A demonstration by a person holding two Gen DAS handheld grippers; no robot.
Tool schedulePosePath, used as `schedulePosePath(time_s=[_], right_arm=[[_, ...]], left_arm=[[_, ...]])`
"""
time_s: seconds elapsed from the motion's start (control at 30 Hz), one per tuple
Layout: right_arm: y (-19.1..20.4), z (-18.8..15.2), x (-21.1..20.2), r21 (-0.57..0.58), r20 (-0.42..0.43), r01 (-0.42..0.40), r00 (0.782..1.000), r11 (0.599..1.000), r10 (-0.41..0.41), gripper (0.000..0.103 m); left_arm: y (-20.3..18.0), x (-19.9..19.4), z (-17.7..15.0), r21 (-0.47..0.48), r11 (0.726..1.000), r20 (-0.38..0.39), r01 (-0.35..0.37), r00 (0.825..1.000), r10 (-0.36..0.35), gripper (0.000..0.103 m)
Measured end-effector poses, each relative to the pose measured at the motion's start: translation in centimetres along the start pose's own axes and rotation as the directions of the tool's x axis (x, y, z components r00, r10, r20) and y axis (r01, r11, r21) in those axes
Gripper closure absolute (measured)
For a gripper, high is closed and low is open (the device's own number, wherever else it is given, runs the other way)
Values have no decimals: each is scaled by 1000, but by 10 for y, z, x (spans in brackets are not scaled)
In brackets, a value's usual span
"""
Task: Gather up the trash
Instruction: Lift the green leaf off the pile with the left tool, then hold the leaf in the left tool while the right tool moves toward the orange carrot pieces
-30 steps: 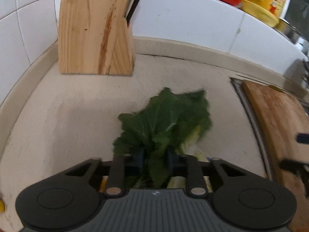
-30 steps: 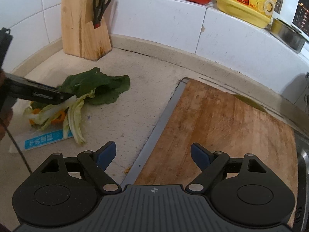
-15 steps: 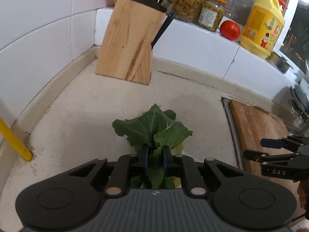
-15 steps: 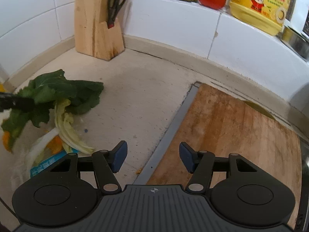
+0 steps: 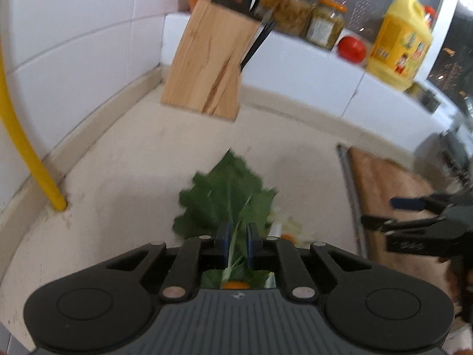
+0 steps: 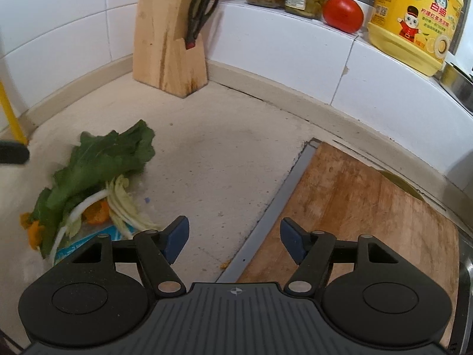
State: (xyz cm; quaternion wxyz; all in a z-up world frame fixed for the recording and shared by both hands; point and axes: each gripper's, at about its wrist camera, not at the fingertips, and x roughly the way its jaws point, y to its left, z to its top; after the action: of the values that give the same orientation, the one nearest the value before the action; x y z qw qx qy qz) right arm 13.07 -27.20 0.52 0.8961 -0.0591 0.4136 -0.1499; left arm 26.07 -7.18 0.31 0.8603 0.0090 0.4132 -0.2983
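My left gripper [image 5: 236, 244] is shut on the stalk of a green leaf [image 5: 227, 198] and holds it above the beige counter. The leaf also shows in the right wrist view [image 6: 103, 159], lifted over a pile of pale cabbage strips [image 6: 124, 207], orange peel [image 6: 96, 214] and a blue-and-white wrapper [image 6: 79, 244] lying on the counter. My right gripper [image 6: 233, 236] is open and empty, over the counter beside the wooden cutting board [image 6: 369, 216]. It also shows at the right of the left wrist view [image 5: 414, 216].
A wooden knife block [image 6: 167, 41] with scissors stands in the back corner. Jars, a tomato [image 6: 343, 13] and a yellow bottle [image 6: 414, 20] sit on the tiled ledge. A yellow pipe [image 5: 26, 148] rises at the left wall.
My left gripper has risen and drawn back with the leaf in it. My right gripper has moved left toward the scrap pile and opened wider.
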Motion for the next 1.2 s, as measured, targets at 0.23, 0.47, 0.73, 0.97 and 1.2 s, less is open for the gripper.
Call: schedulePosePath(time_s=[0.23, 0.47, 0.73, 0.97, 1.2], right_arm=[[10, -2, -3, -54, 4, 19, 1000, 998, -19, 22], [18, -4, -3, -89, 9, 30, 1000, 996, -30, 20], [16, -7, -3, -101, 2, 28, 1000, 995, -28, 40], [18, -7, -7, -107, 17, 31, 999, 994, -29, 35], [23, -11, -10, -142, 36, 35, 999, 989, -30, 28]], left_arm=[[-3, 33, -3, 14, 997, -10, -78, 997, 78, 57], [-2, 68, 3, -21, 999, -107, -31, 994, 29, 96], [-9, 18, 23, -56, 997, 1, 56, 998, -56, 103], [-15, -16, 25, -72, 993, 55, 91, 995, -87, 103], [-23, 2, 11, -19, 999, 9, -45, 999, 45, 103]])
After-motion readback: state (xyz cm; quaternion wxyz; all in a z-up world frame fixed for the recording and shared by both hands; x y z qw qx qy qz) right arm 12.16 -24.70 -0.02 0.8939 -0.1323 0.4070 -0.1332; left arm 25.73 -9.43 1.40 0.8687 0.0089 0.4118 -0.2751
